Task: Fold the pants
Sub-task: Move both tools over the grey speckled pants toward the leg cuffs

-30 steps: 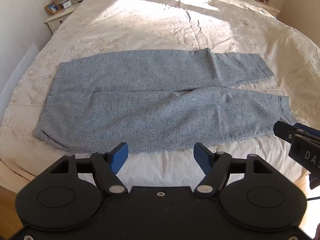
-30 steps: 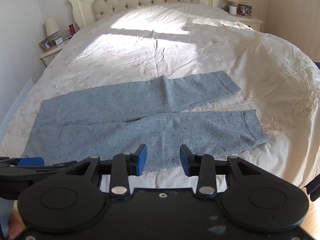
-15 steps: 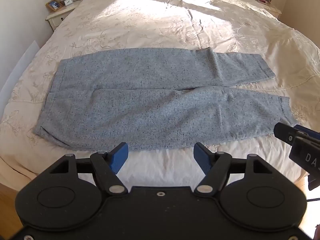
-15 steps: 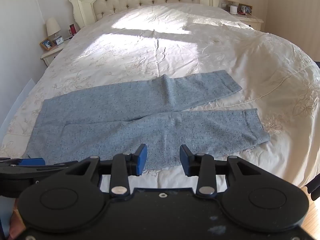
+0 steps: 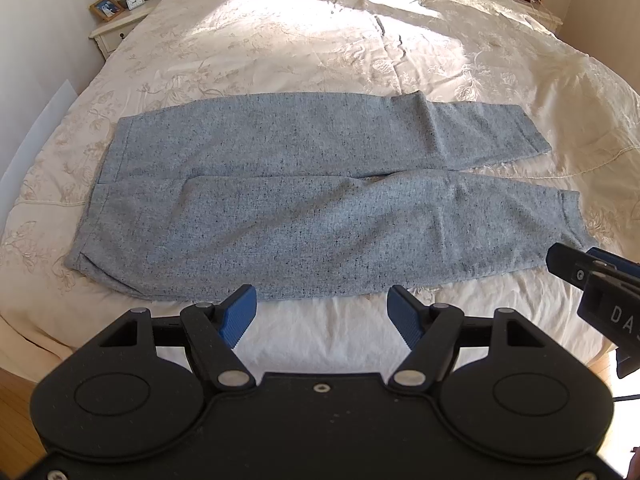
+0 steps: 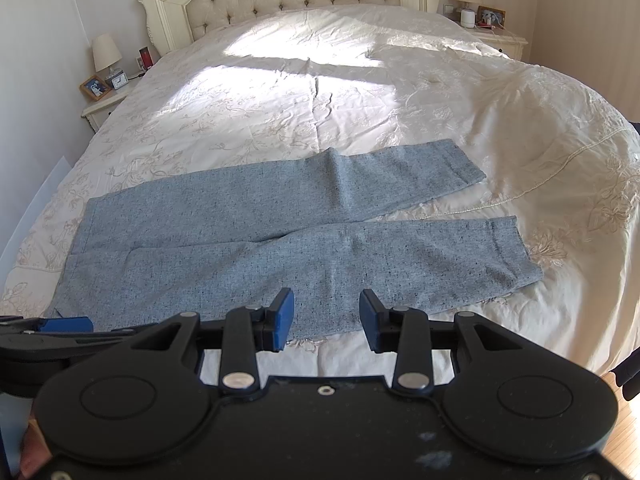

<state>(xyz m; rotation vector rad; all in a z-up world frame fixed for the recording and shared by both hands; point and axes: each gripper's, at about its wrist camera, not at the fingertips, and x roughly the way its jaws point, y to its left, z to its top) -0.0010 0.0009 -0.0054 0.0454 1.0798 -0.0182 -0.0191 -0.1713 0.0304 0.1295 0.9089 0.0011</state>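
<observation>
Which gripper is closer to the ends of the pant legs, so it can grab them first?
The right gripper, probably. The left camera shows it beside the near leg's hem. The left gripper hangs open nearer the waistband. Neither touches the pants yet.

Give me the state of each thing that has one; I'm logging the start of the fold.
pants: unfolded, spread flat across the bed, legs slightly apart at the cuffs.
bedspread: smoothed over the bed, lightly creased.
left gripper: open, nothing between its jaws, above the near edge of the pants.
right gripper: open, empty, also short of the fabric.
</observation>
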